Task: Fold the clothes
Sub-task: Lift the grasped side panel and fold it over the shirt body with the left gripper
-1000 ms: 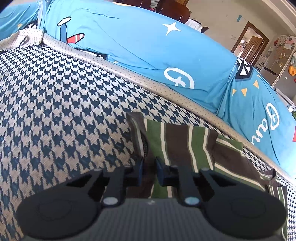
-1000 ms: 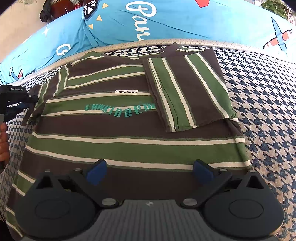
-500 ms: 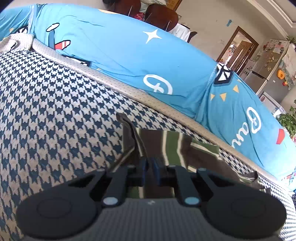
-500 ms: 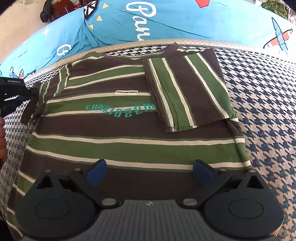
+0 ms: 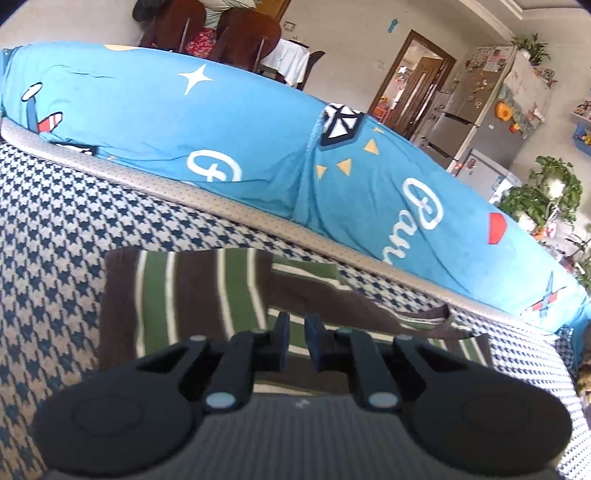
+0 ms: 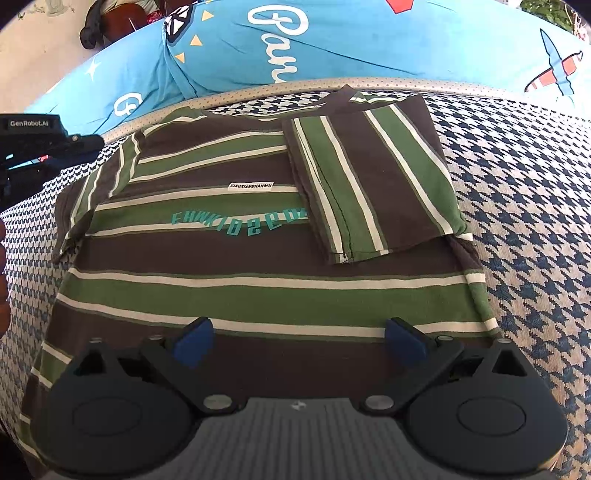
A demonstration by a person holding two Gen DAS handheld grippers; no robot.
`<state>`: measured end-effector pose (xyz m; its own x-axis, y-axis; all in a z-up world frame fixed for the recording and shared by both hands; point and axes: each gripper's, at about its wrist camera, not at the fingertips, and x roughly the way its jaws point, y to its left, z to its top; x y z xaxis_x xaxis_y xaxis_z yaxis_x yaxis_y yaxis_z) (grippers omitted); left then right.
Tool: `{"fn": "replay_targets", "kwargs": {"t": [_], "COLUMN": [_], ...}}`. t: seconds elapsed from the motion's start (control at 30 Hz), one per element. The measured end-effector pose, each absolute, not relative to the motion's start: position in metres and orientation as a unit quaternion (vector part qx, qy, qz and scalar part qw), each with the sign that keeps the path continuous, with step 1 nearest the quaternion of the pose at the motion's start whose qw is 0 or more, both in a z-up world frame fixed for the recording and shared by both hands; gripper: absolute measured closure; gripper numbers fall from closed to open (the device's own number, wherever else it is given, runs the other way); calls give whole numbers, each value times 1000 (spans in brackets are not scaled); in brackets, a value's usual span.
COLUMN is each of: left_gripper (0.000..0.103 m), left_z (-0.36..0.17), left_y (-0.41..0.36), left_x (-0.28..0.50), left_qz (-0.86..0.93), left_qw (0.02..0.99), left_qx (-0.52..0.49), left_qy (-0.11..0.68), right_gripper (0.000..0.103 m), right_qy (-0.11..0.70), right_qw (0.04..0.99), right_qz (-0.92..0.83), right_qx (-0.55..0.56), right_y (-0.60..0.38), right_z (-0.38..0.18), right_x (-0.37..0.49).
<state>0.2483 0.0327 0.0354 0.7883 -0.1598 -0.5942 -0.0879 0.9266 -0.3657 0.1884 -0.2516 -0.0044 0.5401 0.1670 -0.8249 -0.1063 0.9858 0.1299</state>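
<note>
A brown, green and cream striped T-shirt (image 6: 258, 295) lies flat on the houndstooth sofa seat (image 6: 524, 192), teal lettering facing up. Its right sleeve (image 6: 369, 177) is folded in over the chest. The left sleeve (image 5: 184, 295) is lifted and turned inward, and my left gripper (image 5: 296, 334) is shut on its cloth. That gripper also shows at the left edge of the right wrist view (image 6: 88, 142), beside the raised sleeve (image 6: 122, 170). My right gripper (image 6: 301, 341) hangs open just above the shirt's lower part, nothing between its blue pads (image 6: 194, 341).
Blue printed cushions (image 5: 221, 122) run along the sofa back behind a beige piped edge (image 5: 258, 218). A person's hand (image 6: 3, 288) shows at the far left. Beyond the sofa stand wooden chairs (image 5: 240, 33), a fridge (image 5: 487, 110) and potted plants (image 5: 539, 199).
The left gripper closed on the left sleeve, then rose and carried it inward, so the sleeve now stands up off the seat. The right gripper and the rest of the shirt stayed still.
</note>
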Motion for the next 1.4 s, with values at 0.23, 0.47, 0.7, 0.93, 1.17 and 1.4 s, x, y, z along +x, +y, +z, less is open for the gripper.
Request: {"fn": "replay_targets", "kwargs": {"t": [0.23, 0.47, 0.7, 0.93, 1.17, 1.4], "left_gripper": [63, 44, 32, 85, 94, 94], "left_z": [16, -10, -16, -14, 13, 37], "left_y": [85, 120, 116, 105, 74, 8], "left_x": [251, 260, 267, 269, 265, 256], "left_qz": [83, 114, 99, 83, 20, -103], "left_qw": [916, 893, 896, 900, 915, 914], "left_qx": [-187, -240, -245, -249, -244, -225], "left_qy": [344, 364, 356, 347, 321, 322], "right_gripper": [2, 2, 2, 2, 2, 2], "right_qy": [474, 473, 472, 472, 472, 472], "right_qw": [877, 878, 879, 879, 879, 879], "right_qz": [74, 72, 72, 73, 73, 74], "right_qx": [22, 11, 4, 3, 8, 12], "right_y": [-248, -245, -244, -244, -245, -246], "right_z": [-6, -7, -7, -8, -7, -7], "right_x": [190, 190, 190, 190, 190, 190]}}
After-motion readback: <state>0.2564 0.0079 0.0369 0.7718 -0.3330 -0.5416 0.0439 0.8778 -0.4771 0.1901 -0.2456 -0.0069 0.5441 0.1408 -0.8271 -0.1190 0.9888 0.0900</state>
